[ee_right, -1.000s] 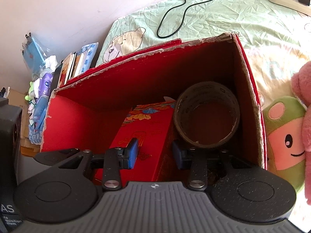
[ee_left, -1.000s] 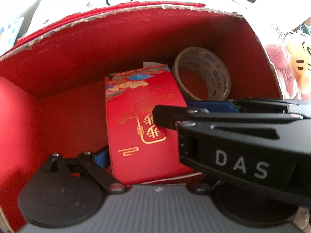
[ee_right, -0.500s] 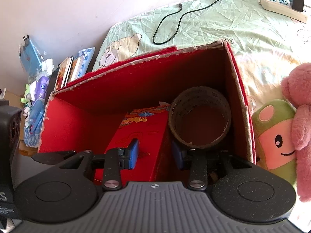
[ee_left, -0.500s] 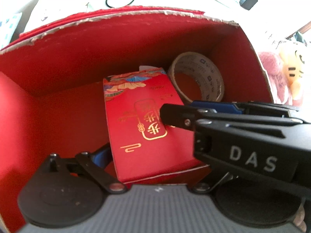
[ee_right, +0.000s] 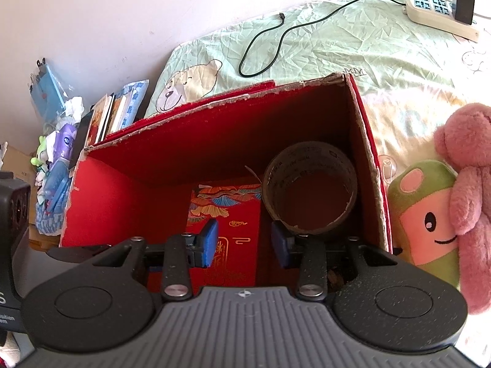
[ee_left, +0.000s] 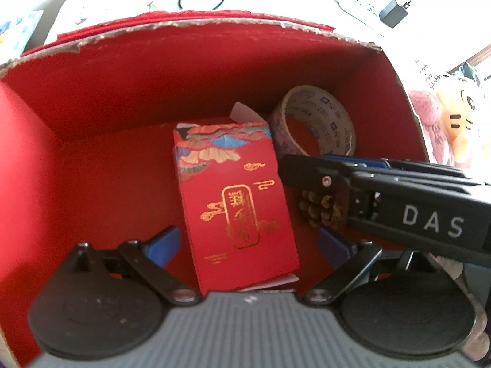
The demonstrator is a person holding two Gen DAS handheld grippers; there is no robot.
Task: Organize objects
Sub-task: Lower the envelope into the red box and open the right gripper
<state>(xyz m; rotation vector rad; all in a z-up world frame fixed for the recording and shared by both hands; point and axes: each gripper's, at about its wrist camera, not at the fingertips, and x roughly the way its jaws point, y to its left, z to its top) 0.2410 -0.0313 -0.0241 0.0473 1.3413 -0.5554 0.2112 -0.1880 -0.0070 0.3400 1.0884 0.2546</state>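
Note:
An open red cardboard box (ee_left: 214,24) (ee_right: 214,104) stands on the bed. On its floor lies a red packet (ee_left: 236,202) (ee_right: 227,214) with gold characters. A tape roll (ee_left: 334,119) (ee_right: 307,153) leans in the back right corner. A small brown beaded thing (ee_left: 322,208) rests to the right of the packet. My left gripper (ee_left: 247,245) hangs open above the packet's near end without touching it. My right gripper (ee_right: 245,243) is open too, with nothing between its blue pads. In the left wrist view the right gripper (ee_left: 285,168) reaches in from the right, over the beaded thing.
Plush toys sit outside the box's right wall: a green and pink one (ee_right: 426,214), a pink bear (ee_right: 469,168) and a yellow one (ee_left: 460,113). Behind the box, a black cable (ee_right: 276,36) and a power strip (ee_right: 438,12) lie on the sheet. Books (ee_right: 113,113) stand at the left.
The red packet now lies lower and farther from the left camera. The right gripper has drawn off to the right, uncovering the beaded thing. Both cameras sit a little higher.

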